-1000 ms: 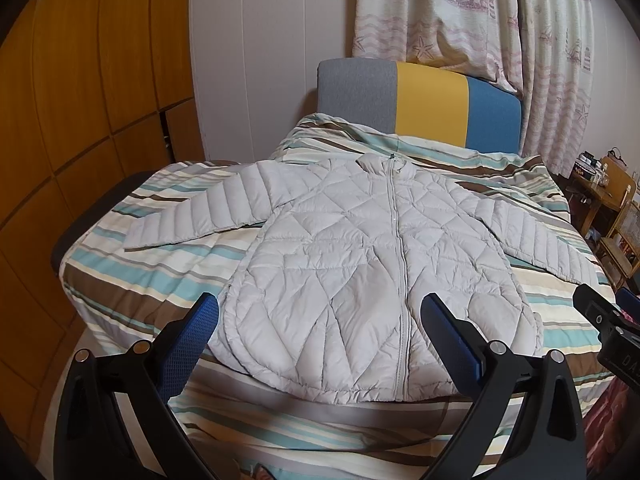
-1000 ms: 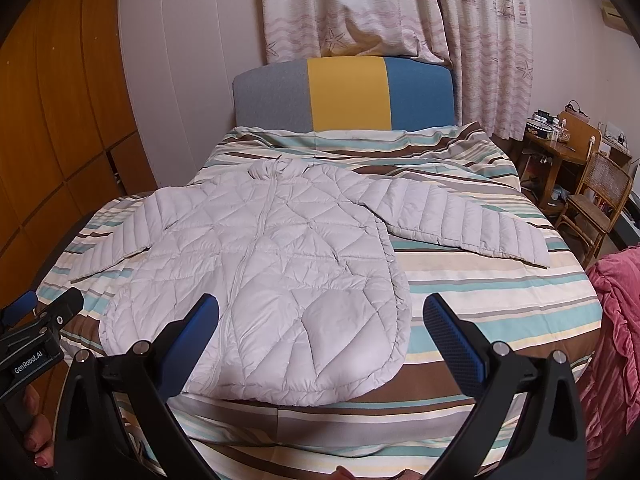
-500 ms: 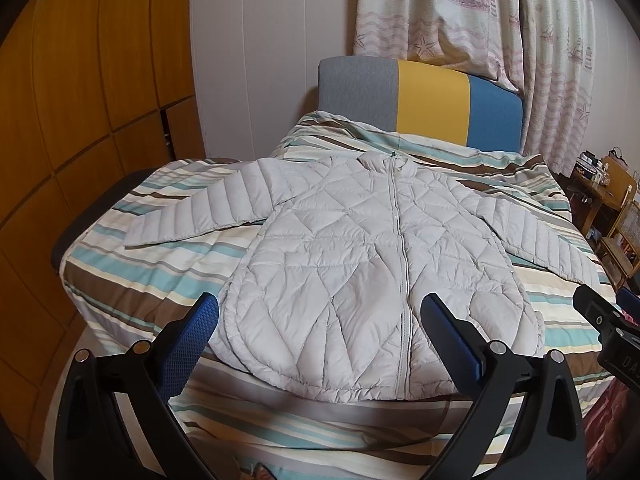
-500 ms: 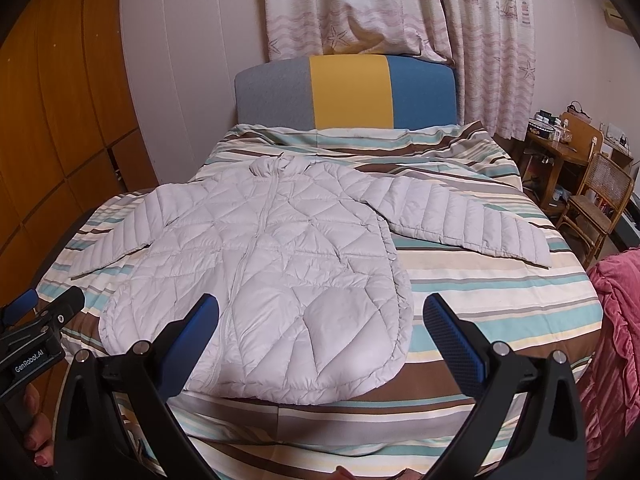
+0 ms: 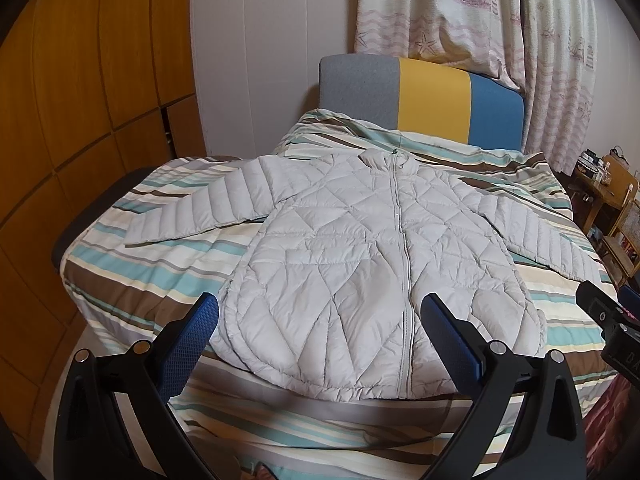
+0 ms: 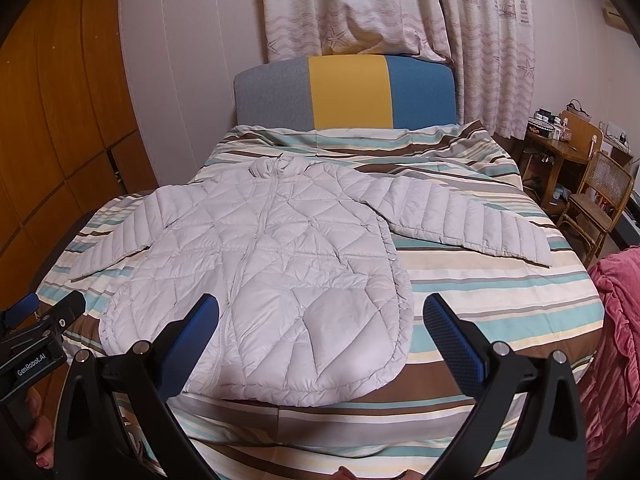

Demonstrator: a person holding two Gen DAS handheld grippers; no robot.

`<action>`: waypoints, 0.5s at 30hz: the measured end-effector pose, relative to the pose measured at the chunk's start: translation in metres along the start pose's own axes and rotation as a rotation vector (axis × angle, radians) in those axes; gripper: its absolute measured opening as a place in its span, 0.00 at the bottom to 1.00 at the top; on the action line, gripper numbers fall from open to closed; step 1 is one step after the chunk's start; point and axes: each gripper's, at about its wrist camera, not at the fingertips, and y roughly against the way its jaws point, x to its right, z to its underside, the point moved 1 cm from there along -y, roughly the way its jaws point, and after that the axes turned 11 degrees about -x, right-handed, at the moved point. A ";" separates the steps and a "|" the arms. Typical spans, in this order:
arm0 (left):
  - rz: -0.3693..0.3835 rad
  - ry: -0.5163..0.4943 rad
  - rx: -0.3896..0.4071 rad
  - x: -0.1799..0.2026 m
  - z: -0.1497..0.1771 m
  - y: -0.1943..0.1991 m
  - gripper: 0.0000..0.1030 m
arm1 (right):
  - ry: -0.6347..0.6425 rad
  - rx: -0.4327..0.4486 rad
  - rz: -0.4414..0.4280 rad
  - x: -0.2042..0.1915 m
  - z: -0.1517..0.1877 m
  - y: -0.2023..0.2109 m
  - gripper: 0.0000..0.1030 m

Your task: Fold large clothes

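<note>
Both grippers, left gripper point(image 5: 320, 324), right gripper point(image 6: 322, 324), spread wide, above jacket point(image 5: 372, 264) hem, bed point(image 5: 120, 280) edge.

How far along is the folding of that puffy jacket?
Done: the jacket lies flat and zipped on the striped bed, both sleeves spread out. In hand: nothing; the left gripper and right gripper are open, short of the hem. Left: every fold.

Both wrist cams sit at bed point(image 5: 120, 280) foot, facing headboard point(image 6: 344, 92); left one further left. Shared: jacket point(image 5: 360, 272), curtains point(image 6: 400, 8).
</note>
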 end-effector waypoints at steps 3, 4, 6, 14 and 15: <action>0.001 0.000 -0.001 0.000 -0.001 -0.001 0.97 | -0.001 0.003 -0.001 0.000 -0.001 0.001 0.98; 0.001 -0.001 -0.004 0.000 0.000 -0.001 0.97 | -0.003 0.006 -0.002 0.000 -0.001 0.001 0.98; 0.004 -0.005 -0.006 0.001 0.001 -0.002 0.97 | -0.001 0.019 -0.012 0.001 -0.001 0.001 0.98; 0.004 -0.015 -0.042 0.007 -0.004 -0.019 0.97 | 0.019 0.128 -0.114 0.003 -0.004 -0.003 0.98; 0.005 -0.017 -0.051 0.007 -0.006 -0.022 0.97 | 0.006 0.144 -0.127 0.006 -0.004 -0.005 0.98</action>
